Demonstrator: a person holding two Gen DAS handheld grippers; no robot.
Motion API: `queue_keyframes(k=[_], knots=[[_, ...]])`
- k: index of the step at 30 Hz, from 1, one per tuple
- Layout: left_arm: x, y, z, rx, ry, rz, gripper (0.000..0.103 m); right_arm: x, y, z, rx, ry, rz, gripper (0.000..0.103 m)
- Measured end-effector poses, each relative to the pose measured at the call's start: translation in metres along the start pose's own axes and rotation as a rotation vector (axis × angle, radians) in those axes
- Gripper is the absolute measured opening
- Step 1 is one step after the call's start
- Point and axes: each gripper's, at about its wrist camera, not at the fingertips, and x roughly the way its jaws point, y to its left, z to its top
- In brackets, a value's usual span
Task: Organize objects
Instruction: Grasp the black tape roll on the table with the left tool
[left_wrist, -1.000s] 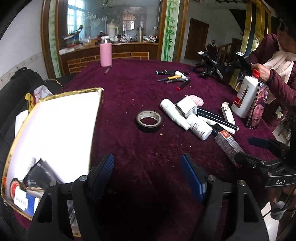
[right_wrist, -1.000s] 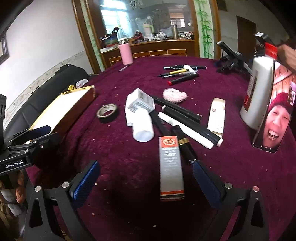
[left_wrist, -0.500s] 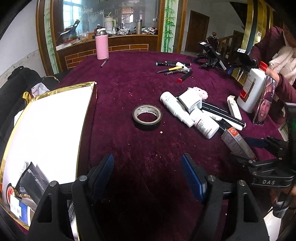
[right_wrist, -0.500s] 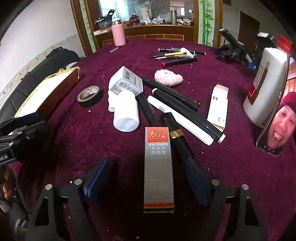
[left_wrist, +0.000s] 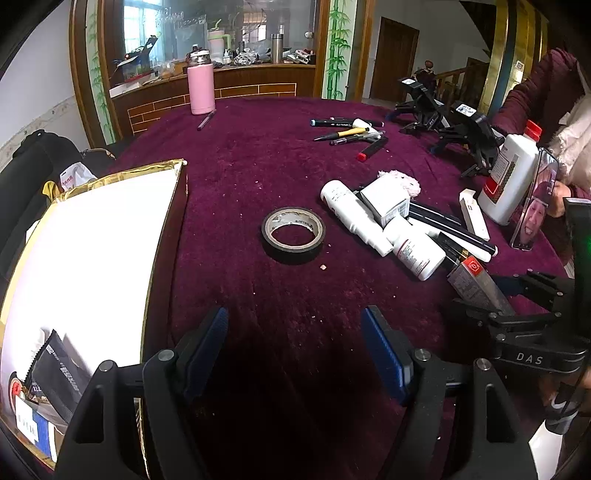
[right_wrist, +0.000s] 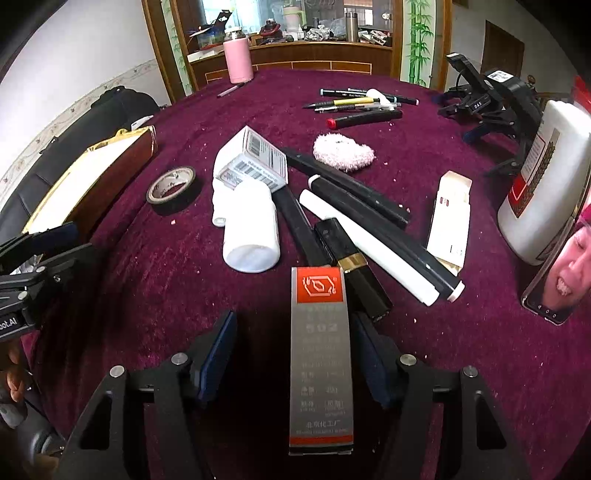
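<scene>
A long silver box with red ends (right_wrist: 319, 354) lies on the purple cloth between the fingers of my right gripper (right_wrist: 295, 350), whose jaws are closing. The right pad is almost at the box's edge, while the left pad still stands clear of it. The same box (left_wrist: 476, 284) shows at the right in the left wrist view. My left gripper (left_wrist: 295, 343) is open over bare cloth with nothing in it. A black tape roll (left_wrist: 293, 234) lies just ahead of it. A gold-rimmed box with white lining (left_wrist: 92, 240) is at its left, with packets in the near corner.
Ahead of the silver box lies a heap: white bottles (right_wrist: 251, 229), a barcoded carton (right_wrist: 255, 162), black and white tubes (right_wrist: 369, 229), a pink puff (right_wrist: 343, 151). A big white bottle (right_wrist: 539, 184) and a phone (right_wrist: 561, 273) stand right. Pens (right_wrist: 362, 103) and a pink flask (right_wrist: 238, 59) are far back.
My right gripper came forward and down over the silver box, and its jaws narrowed around it. The left gripper edged slightly forward and stayed open.
</scene>
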Motion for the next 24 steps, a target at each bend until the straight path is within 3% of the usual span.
queue_keyframes(k=[11, 12, 15, 24], knots=[[0.018, 0.002, 0.014, 0.003, 0.023, 0.014, 0.074, 0.012, -0.004, 0.012, 0.019, 0.022, 0.013, 0.072], [0.021, 0.002, 0.016, 0.001, 0.028, 0.012, 0.074, 0.012, -0.003, 0.012, 0.011, 0.021, 0.005, 0.069], [0.027, 0.002, 0.021, -0.005, 0.038, 0.009, 0.074, 0.012, -0.002, 0.014, -0.016, 0.018, -0.068, 0.029], [0.060, -0.003, 0.050, -0.015, 0.069, 0.057, 0.074, 0.009, -0.010, 0.012, 0.014, 0.008, -0.026, 0.029]])
